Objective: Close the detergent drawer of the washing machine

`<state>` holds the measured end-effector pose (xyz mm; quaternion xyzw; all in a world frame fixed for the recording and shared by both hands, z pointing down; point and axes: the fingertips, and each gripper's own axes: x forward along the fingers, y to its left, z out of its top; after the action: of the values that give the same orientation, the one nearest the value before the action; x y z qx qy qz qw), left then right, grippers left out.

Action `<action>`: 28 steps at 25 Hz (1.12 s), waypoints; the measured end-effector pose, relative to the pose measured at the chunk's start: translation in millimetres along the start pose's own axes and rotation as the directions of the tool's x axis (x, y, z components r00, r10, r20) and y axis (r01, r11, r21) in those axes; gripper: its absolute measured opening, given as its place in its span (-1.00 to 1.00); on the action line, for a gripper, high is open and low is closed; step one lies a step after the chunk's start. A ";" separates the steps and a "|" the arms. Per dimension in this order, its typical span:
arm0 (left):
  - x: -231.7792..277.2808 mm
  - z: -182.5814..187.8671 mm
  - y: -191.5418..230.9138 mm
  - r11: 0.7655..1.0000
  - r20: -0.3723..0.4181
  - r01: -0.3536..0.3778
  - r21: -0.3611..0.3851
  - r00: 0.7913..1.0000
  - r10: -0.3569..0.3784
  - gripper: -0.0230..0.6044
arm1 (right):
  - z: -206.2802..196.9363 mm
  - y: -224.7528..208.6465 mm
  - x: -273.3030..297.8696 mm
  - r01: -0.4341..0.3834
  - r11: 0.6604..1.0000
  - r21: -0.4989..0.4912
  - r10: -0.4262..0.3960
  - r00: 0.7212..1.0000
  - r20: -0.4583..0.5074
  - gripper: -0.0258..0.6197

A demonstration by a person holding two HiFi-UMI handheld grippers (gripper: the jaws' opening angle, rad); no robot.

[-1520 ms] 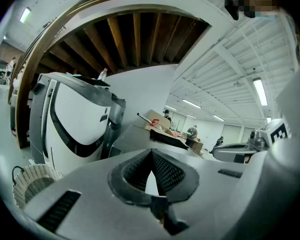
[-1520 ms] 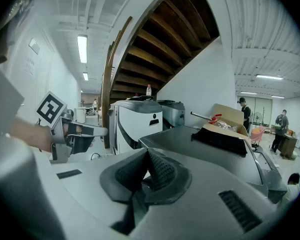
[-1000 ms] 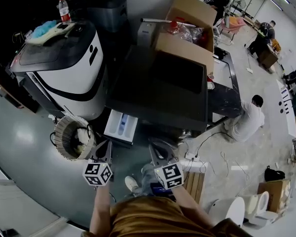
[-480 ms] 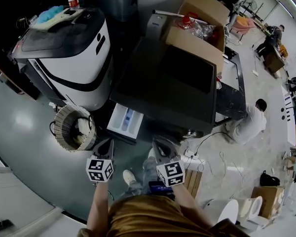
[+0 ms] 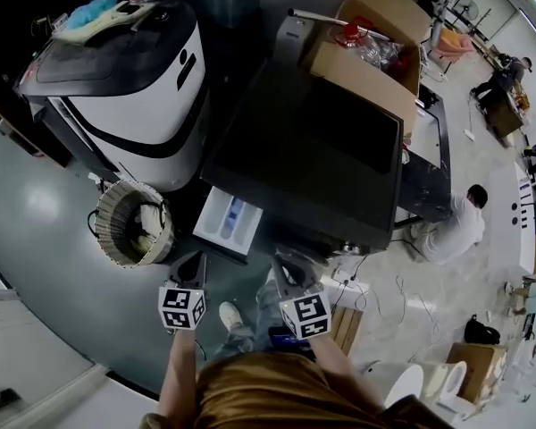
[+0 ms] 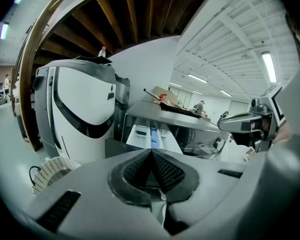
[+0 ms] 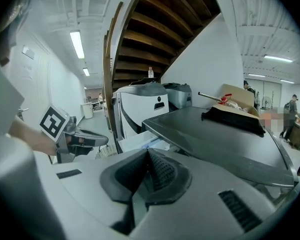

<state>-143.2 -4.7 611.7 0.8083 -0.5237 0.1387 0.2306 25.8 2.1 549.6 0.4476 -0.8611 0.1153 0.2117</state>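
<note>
The dark-topped washing machine (image 5: 313, 150) fills the middle of the head view. Its white detergent drawer (image 5: 228, 219), with a blue compartment, stands pulled out at the front left. My left gripper (image 5: 194, 266) hovers just below the drawer, jaws shut and empty. To its right, my right gripper (image 5: 284, 268) hangs before the machine's front edge, also shut and empty. From the left gripper view the drawer (image 6: 150, 134) lies straight ahead, beyond the closed left gripper (image 6: 151, 151). The right gripper view has the drawer (image 7: 140, 141) ahead left of the closed right gripper (image 7: 147, 151).
A white-and-black machine (image 5: 134, 88) stands left of the washer, with a woven basket (image 5: 129, 226) at its foot. An open cardboard box (image 5: 366, 52) sits behind the washer. A person (image 5: 456, 222) crouches on the floor at right. Cables and a power strip (image 5: 348, 289) lie nearby.
The head view has drifted a little, so the washer sits slightly more to the right. Both grippers hold about the same place, shut. The drawer stays pulled out.
</note>
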 end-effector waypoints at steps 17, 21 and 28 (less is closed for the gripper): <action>22.9 -12.0 -4.7 1.000 -0.032 0.000 -0.018 0.999 -0.001 -0.85 | -8.4 -15.6 15.9 -0.043 0.999 0.004 0.043 0.998 -0.038 -0.88; 23.9 -13.9 -4.2 0.999 -0.025 0.004 -0.036 1.000 -0.004 -0.85 | -10.4 -18.6 15.7 -0.039 0.999 0.007 0.040 0.998 -0.038 -0.88; 24.8 -13.5 -4.0 0.999 -0.032 -0.006 -0.033 0.999 0.005 -0.85 | -17.8 -19.9 13.8 -0.032 0.999 0.026 0.033 0.998 -0.051 -0.88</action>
<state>-129.1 -15.7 633.9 0.8007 -0.5242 0.1437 0.2520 39.7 -12.4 571.9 0.4330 -0.8611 0.1411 0.2261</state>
